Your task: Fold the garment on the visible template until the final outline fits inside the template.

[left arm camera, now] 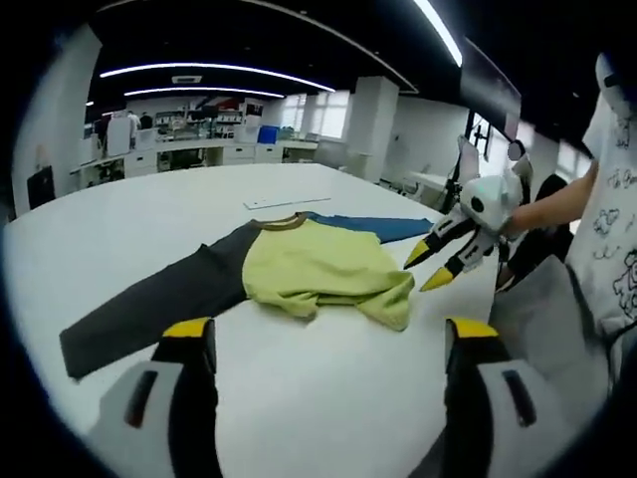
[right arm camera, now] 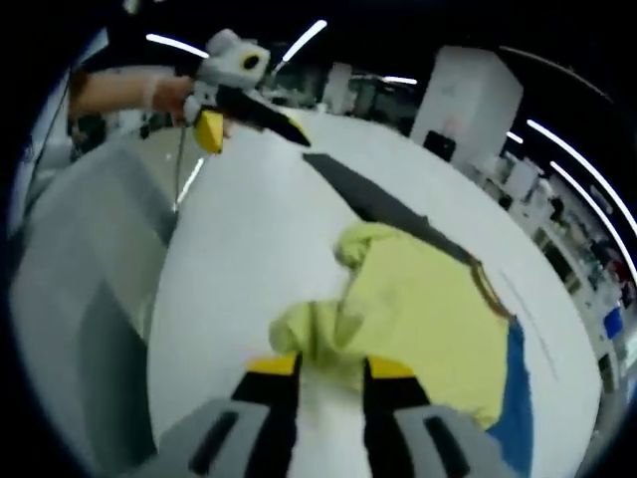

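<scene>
Left gripper view, left to right:

- Garment point(left arm camera: 299, 264): laid flat on the white table point(left arm camera: 179, 204), at the centre of the view. A dark grey sleeve point(left arm camera: 149, 304) is stretched toward 8 o'clock; the yellow-green body is bunched at its lower hem; a blue sleeve point(left arm camera: 373, 227) is extended toward 2 o'clock. A brown collar is seen at the top edge.
- Thin outline point(left arm camera: 287, 201) on the table surface: noted just beyond the collar, at 12 o'clock of the garment.
- Left gripper point(left arm camera: 328, 344): yellow-tipped jaws are held wide apart at 6 o'clock, above bare table, short of the garment; nothing is held.
- Right gripper point(left arm camera: 430, 267): seen at 3 o'clock, held by a person's hand, its yellow tips parted, just beside the lower hem; contact cannot be told.

Right gripper view, left to right:

- Left gripper point(right arm camera: 249, 129): seen at 11 o'clock, above the table point(right arm camera: 239, 239).
- Right gripper point(right arm camera: 330, 366): jaws are set narrow at 6 o'clock, their yellow tips at the crumpled hem of the garment point(right arm camera: 428, 319); whether cloth is pinched cannot be told.
</scene>
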Demonstrator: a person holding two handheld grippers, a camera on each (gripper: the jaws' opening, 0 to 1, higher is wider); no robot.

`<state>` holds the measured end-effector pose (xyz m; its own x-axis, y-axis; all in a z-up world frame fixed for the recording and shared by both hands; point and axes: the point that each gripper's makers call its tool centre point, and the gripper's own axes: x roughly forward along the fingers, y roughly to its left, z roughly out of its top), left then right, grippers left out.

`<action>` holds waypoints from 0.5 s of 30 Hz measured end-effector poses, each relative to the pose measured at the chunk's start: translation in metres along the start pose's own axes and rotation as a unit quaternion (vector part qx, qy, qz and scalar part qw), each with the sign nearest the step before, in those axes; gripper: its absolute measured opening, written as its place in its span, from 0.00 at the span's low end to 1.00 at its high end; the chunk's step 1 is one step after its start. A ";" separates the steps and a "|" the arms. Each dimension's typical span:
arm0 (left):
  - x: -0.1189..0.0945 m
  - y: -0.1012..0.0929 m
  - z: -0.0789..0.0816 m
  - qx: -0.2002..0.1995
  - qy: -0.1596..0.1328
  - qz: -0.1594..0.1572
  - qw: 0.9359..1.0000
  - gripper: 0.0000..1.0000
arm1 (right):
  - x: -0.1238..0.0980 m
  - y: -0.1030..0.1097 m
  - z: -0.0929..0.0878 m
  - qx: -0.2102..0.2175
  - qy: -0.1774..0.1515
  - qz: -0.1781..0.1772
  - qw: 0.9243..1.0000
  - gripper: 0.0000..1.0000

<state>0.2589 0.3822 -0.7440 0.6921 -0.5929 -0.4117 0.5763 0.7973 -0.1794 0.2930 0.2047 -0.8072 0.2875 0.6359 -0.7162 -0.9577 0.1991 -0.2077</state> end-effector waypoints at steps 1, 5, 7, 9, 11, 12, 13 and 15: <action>0.000 0.000 0.000 0.000 0.000 -0.001 1.000 0.92 | 0.000 -0.002 0.001 0.001 -0.001 -0.003 1.000 0.09; 0.002 -0.003 -0.001 -0.004 -0.002 -0.006 1.000 0.91 | 0.004 -0.006 0.000 0.025 0.005 -0.004 1.000 0.00; 0.004 -0.004 -0.003 -0.004 0.002 -0.008 1.000 0.90 | 0.002 -0.007 0.002 0.029 0.001 -0.005 1.000 0.00; 0.004 -0.006 -0.003 -0.004 0.000 -0.011 1.000 0.89 | 0.000 -0.010 0.006 0.031 0.000 -0.005 0.999 0.00; 0.005 -0.006 -0.004 -0.004 -0.001 -0.009 1.000 0.87 | -0.005 -0.017 0.013 0.031 -0.007 -0.008 0.999 0.00; 0.005 -0.006 -0.004 -0.003 -0.002 -0.010 1.000 0.86 | -0.007 -0.020 0.016 0.035 -0.009 -0.009 0.999 0.00; 0.006 -0.006 -0.004 -0.004 -0.004 -0.011 1.000 0.86 | -0.009 -0.023 0.020 0.041 -0.013 -0.008 0.999 0.00; 0.007 -0.008 -0.002 -0.012 -0.012 -0.017 1.000 0.87 | -0.012 -0.028 0.029 0.068 -0.027 0.003 0.997 0.00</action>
<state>0.2582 0.3717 -0.7474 0.6826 -0.6220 -0.3836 0.5895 0.7789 -0.2141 0.3169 0.2131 -0.7731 0.2846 0.6755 -0.6802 -0.9504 0.2919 -0.1077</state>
